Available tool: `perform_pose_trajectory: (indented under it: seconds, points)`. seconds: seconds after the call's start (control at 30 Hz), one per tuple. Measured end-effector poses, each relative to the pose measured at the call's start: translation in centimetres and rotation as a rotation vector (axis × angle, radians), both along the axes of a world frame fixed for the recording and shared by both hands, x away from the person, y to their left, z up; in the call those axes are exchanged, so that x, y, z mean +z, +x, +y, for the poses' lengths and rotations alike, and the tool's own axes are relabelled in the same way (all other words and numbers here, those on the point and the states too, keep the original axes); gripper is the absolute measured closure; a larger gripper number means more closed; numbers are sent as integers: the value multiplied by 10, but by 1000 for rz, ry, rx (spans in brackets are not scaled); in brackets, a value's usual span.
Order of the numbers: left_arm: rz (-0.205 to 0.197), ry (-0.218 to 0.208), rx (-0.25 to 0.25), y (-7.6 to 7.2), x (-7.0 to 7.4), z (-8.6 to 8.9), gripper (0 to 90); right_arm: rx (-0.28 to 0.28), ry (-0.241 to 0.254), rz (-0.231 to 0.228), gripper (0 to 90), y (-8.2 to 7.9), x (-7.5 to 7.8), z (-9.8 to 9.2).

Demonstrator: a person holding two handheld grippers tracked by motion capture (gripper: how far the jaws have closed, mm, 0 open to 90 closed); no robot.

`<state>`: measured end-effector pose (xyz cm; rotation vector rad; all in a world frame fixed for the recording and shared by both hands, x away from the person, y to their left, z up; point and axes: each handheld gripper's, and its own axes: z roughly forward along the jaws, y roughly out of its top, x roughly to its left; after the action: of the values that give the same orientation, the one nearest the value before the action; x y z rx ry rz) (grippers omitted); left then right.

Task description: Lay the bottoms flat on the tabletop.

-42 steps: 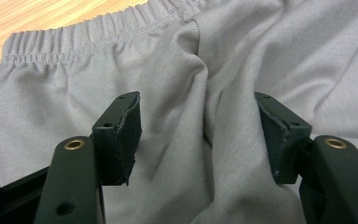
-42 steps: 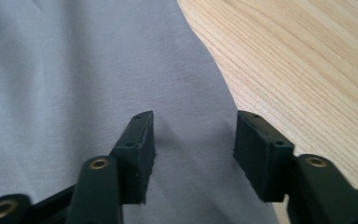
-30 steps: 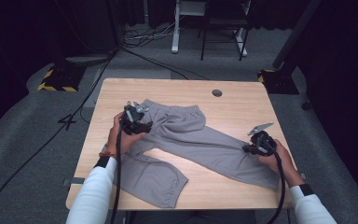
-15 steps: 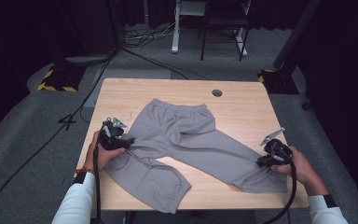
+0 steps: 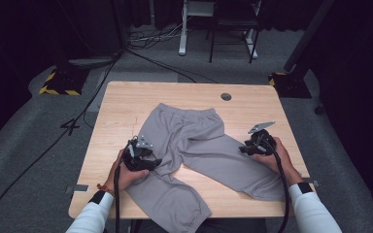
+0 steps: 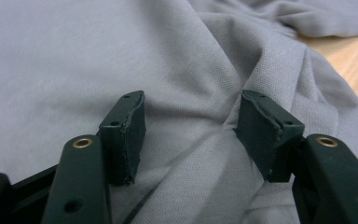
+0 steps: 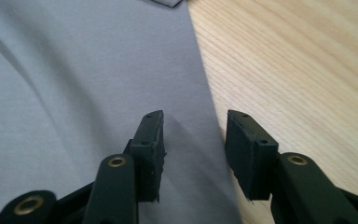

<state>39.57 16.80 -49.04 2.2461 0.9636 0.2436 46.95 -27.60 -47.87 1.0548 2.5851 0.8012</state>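
grey trousers (image 5: 194,145) (spread flat) on table (image 5: 126,104)

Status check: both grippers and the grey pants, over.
Left gripper open over bunched fabric. Right gripper just opened, straddling leg edge. Grey pants spread on table. Nothing in the way.

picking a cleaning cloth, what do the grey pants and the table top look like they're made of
Grey pants: a soft knit, probably cotton jersey or fleece, matte; the left gripper view shows a fine weave texture and loose folds. Table: light wood or wood-look laminate, smooth; straight grain lines show, but which of the two is unclear.
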Motion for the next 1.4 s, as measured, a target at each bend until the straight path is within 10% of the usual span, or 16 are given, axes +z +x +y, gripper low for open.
perform_pose_trajectory:
  seconds: [0.13, 0.23, 0.37, 0.5, 0.7, 1.17, 1.4]
  points:
    - [-10, 16, -8, -2, 2, -5, 371, 26, -5, 57, 706, -6, 3, 1]
    - [-26, -15, 22, -1, 9, 2, 317, 118, -1, 193, 753, -15, 8, 2]
    - [-63, -49, 73, 7, 20, 18, 242, 203, -139, 281, 736, -28, 16, 8]
    - [-102, -31, 133, 28, 20, 34, 209, 141, -112, 100, 562, -23, 23, 16]
    - [-63, 12, 204, 65, 9, 38, 225, 4, 76, -62, 468, 14, 35, 32]
    - [-10, 61, 251, 92, -1, 5, 341, -218, 59, 45, 387, 78, -2, 82]
    - [30, 111, 172, 101, 8, -7, 676, -262, 34, -17, 777, 78, -2, 87]
